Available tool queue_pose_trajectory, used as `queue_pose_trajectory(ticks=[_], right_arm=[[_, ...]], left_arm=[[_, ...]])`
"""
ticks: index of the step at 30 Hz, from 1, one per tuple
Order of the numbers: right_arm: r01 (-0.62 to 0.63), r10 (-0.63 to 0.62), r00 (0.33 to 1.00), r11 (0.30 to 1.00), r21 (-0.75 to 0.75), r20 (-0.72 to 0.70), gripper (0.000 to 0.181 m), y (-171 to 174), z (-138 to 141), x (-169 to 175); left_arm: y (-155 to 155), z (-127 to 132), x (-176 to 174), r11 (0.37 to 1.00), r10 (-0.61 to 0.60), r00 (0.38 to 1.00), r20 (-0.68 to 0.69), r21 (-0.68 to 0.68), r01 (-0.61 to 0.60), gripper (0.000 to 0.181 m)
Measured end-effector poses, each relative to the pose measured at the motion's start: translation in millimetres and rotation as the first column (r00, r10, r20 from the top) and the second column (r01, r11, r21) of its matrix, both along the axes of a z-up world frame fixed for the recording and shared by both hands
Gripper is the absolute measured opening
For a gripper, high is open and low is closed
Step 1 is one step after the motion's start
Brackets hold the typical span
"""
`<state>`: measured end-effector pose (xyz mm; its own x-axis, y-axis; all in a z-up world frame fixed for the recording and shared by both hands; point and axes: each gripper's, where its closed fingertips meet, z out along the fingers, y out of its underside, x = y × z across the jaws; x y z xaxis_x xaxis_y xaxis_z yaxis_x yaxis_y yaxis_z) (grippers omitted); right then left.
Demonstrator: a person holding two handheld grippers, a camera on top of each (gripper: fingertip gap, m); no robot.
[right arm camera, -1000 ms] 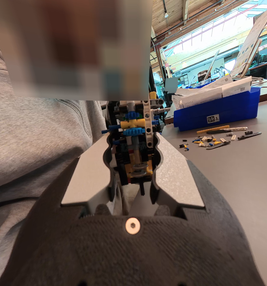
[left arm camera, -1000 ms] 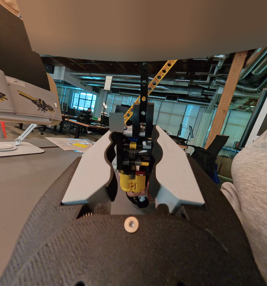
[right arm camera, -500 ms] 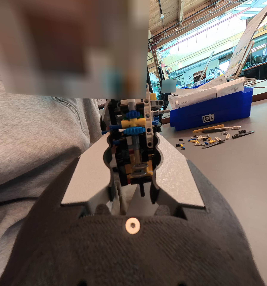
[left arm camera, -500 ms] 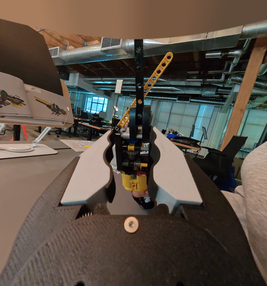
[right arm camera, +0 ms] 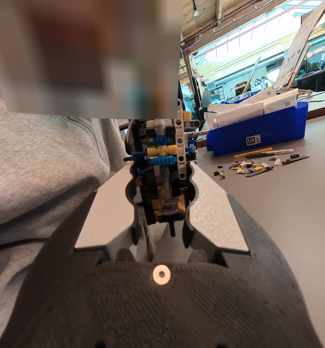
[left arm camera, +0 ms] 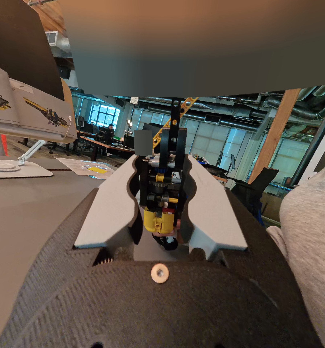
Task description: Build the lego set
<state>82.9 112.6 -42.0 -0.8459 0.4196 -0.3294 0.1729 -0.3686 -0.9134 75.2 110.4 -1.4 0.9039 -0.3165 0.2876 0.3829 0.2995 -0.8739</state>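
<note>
I hold the lego assembly pinched in both the left gripper and right gripper, above the grey table. Loose pieces lie near a blue bin; an open-plan workshop lies behind.

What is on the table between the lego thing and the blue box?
In the right wrist view, loose lego pieces lie scattered on the grey table between the lego model and the blue bin, nearer the bin.

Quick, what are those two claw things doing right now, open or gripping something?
Left gripper: shut on the lego model.
Right gripper: shut on the same lego model.
</note>
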Motion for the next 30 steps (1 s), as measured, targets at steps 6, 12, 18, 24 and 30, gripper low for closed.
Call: queue_pose_trajectory(ticks=[6, 12, 18, 24, 30], right_arm=[[-0.003, 0.003, 1.000, 1.000, -0.015, 0.003, 0.049, -0.2, -0.2, -1.4], [-0.002, 0.001, 1.000, 0.999, -0.054, -0.010, 0.049, 4.2, 3.4, -1.4], [-0.017, 0.015, 1.000, 0.998, -0.060, -0.022, 0.049, 2.9, 7.3, 1.5], [-0.065, 0.064, 0.998, 0.996, -0.062, -0.013, 0.050, -2.8, 6.3, 6.2], [-0.097, 0.097, 0.995, 0.993, -0.072, -0.008, 0.050, -4.8, 6.9, 10.0]], left_arm=[[-5.5, 3.9, 6.0, 0.999, -0.042, 0.999, 0.024, 0.029, 0.042, 0.028], [-4.3, 5.2, 4.0, 0.998, 0.051, 0.998, -0.021, 0.032, -0.050, 0.033], [-3.3, 4.2, -6.1, 0.996, 0.077, 0.997, 0.026, 0.038, -0.078, 0.057], [-7.1, 7.6, 4.0, 0.997, 0.012, 1.000, -0.004, 0.077, -0.012, 0.044], [-7.5, 8.1, 7.4, 0.996, -0.011, 1.000, -0.012, 0.083, 0.012, 0.048]])
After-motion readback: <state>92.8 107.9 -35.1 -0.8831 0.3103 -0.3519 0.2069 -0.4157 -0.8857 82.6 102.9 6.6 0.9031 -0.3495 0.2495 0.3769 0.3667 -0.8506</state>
